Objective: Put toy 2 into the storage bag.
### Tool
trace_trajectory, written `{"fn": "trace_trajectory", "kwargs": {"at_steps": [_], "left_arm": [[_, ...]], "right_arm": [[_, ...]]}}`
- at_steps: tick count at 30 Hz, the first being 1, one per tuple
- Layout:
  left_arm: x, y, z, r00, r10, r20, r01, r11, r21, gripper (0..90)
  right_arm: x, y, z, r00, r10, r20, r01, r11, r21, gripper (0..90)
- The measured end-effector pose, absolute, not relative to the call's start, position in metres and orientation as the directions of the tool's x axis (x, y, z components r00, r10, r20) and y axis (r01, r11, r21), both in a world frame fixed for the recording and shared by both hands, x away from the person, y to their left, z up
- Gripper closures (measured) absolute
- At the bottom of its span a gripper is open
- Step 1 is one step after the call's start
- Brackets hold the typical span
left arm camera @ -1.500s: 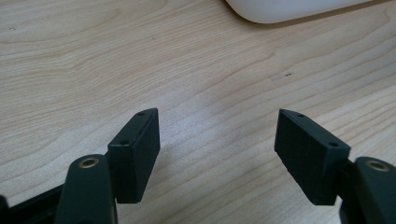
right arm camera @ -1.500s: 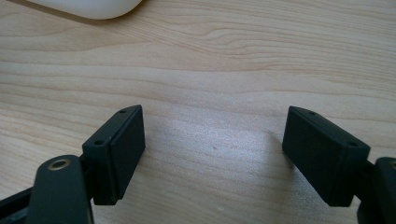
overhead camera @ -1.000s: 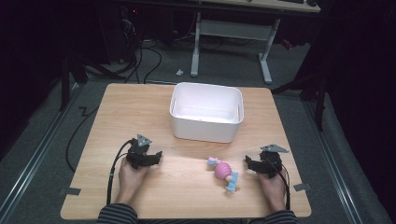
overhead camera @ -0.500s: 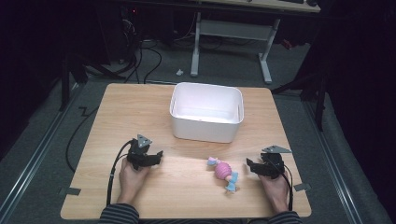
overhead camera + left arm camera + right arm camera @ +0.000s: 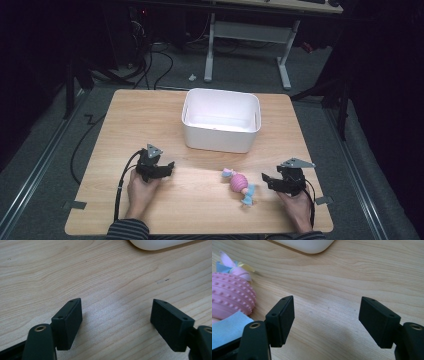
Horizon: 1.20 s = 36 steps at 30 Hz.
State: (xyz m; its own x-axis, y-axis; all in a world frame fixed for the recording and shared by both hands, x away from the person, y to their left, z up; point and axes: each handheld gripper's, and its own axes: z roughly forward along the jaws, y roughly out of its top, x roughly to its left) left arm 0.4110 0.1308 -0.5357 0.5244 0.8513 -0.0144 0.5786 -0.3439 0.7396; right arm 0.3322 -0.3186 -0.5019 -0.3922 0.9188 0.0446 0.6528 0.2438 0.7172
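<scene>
A wooden surface near its front edge: the pink toy lies beside the right tool. Its jaws, just narrowed, stand released and empty, so the grasp is likely next. The left tool, just widened, is released too.

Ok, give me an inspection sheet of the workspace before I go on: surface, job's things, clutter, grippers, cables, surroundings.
Surface: wooden table, light grain, bare between the items.
Job's things: pink knobbly toy with blue and yellow tabs lies near the front edge, just left of the right gripper; white bin stands behind it at mid-table, nothing seen inside.
Clutter: nothing seen on the table.
Grippers: left gripper open over bare wood, jaws having just been opening; right gripper open, jaws recently closing, then reopening slightly, with nothing between them; the toy is off to its side.
Cables: black cable trails from the left gripper over the table's front edge.
Surroundings: dark floor, desk legs and loose cords behind the table.
</scene>
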Motion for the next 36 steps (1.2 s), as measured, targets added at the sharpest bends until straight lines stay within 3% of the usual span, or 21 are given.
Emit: {"fn": "trace_trajectory", "kwargs": {"at_steps": [36], "left_arm": [[0.411,0.131,-0.536,0.526,0.85,-0.015,0.578,-0.345,0.74,25.4]], "right_arm": [[0.319,-0.244,-0.466,-0.651,0.759,0.016,0.544,0.452,0.707,28.1]]}}
